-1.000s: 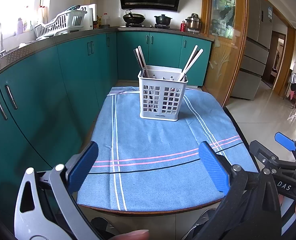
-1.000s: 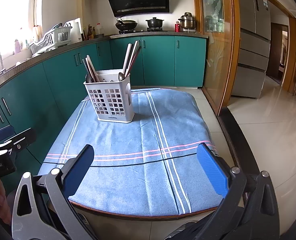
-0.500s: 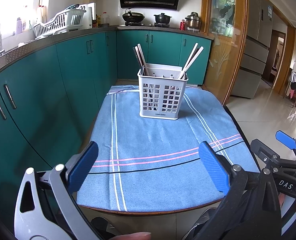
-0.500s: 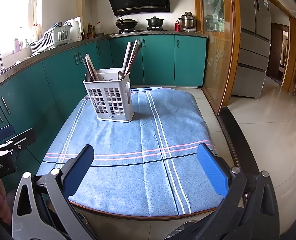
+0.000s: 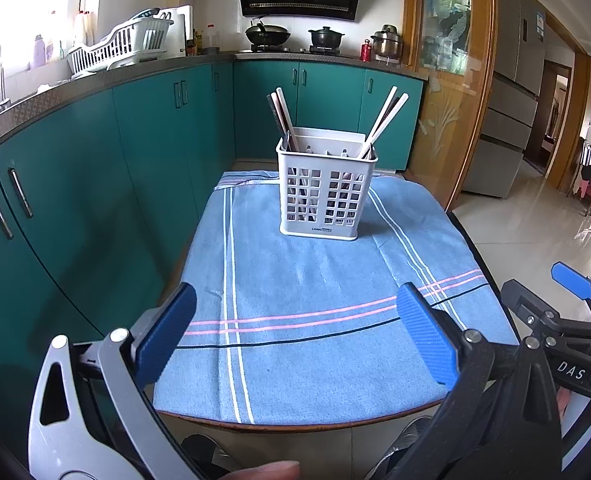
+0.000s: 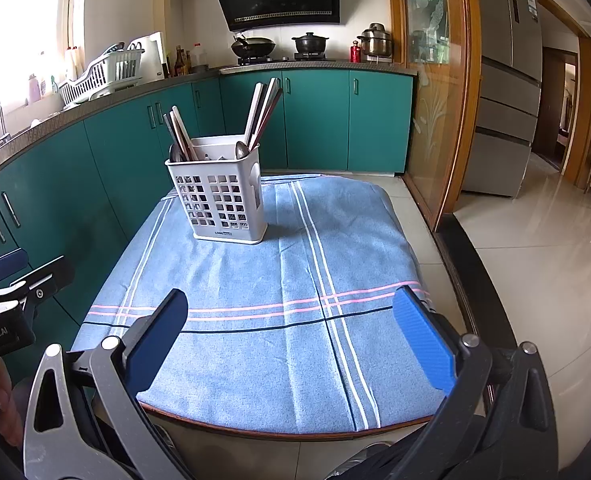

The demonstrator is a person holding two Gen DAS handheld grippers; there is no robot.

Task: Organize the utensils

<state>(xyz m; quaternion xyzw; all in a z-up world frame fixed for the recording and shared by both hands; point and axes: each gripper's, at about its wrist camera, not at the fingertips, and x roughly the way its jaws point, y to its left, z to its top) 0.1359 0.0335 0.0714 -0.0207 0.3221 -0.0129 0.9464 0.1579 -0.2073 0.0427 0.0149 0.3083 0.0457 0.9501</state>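
Barely any change over last second: utensil caddy (image 5: 327, 196) drifts slightly lower in left wrist view, sits slightly nearer in right; both grippers seem to ease back a little. Cloth (image 5: 315, 300) bare of loose utensils, chopsticks (image 5: 383, 120) already upright in caddy, so task looks finished.

Left wrist view: left gripper (image 5: 295, 338) spread wide, empty, lower frame; caddy upper centre; right gripper at right edge.

Right wrist view: left gripper at left edge; spoons (image 6: 241, 149) visible inside caddy (image 6: 221, 200), upper left of centre; right gripper (image 6: 291, 338) wide apart, empty.
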